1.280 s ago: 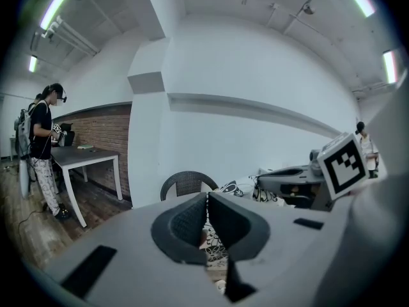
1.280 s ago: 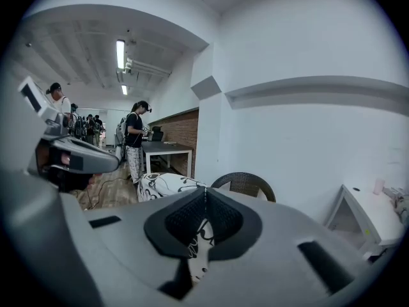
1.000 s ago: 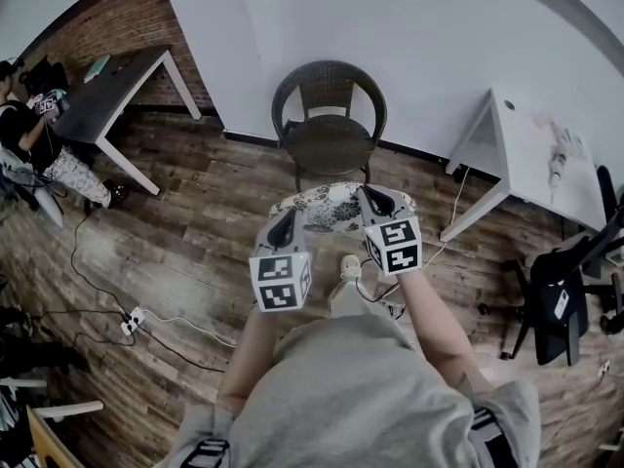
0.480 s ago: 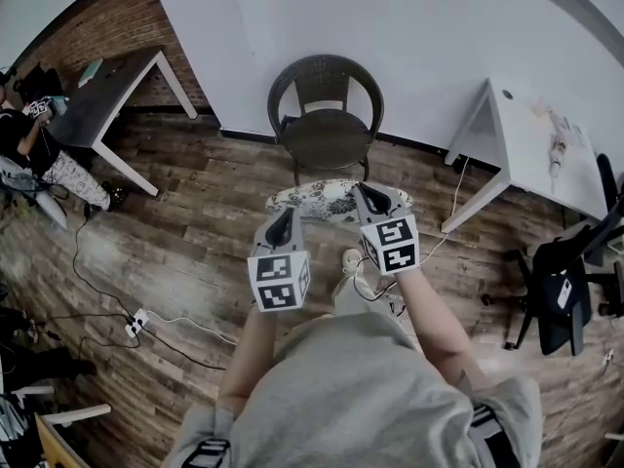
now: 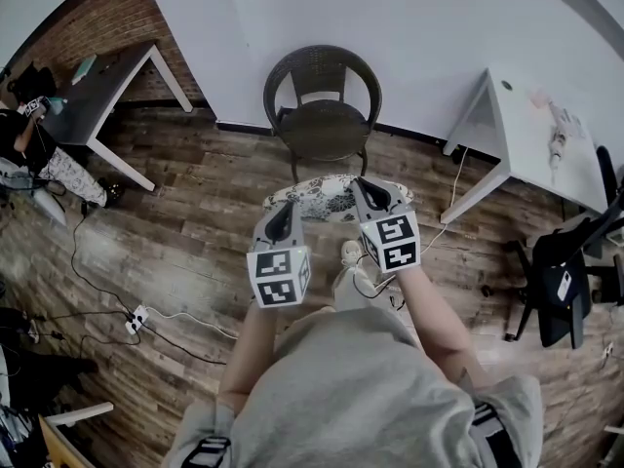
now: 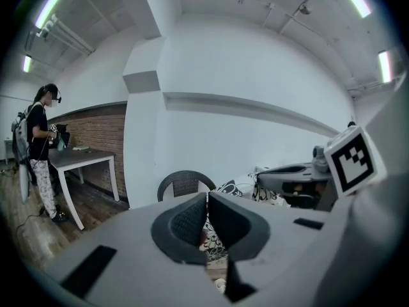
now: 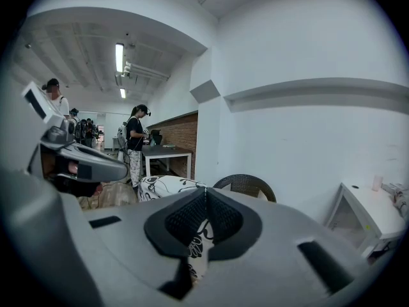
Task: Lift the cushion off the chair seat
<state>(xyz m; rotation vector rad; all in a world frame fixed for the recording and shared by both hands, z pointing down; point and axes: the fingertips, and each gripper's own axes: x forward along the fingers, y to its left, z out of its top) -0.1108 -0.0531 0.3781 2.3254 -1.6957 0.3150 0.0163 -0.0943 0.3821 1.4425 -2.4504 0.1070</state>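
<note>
**Cushion** (image 5: 330,201): patterned. Clear of the chair (image 5: 322,130), it hangs in the air just off the seat's front edge, above the floor.

**Left gripper** (image 5: 284,214): jaws closed tight on the cushion's left edge, with fabric pinched between them.

**Right gripper** (image 5: 370,193): jaws likewise closed on the cushion's right edge.

**Seat**: bare.

**Progress**: the lift looks done. Judged remaining: only to hold the cushion or set it down elsewhere.

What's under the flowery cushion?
The cushion hangs pinched between the left gripper and right gripper, over the wooden floor. The floor right beneath it is covered. The chair stands behind it, seat bare.
</note>
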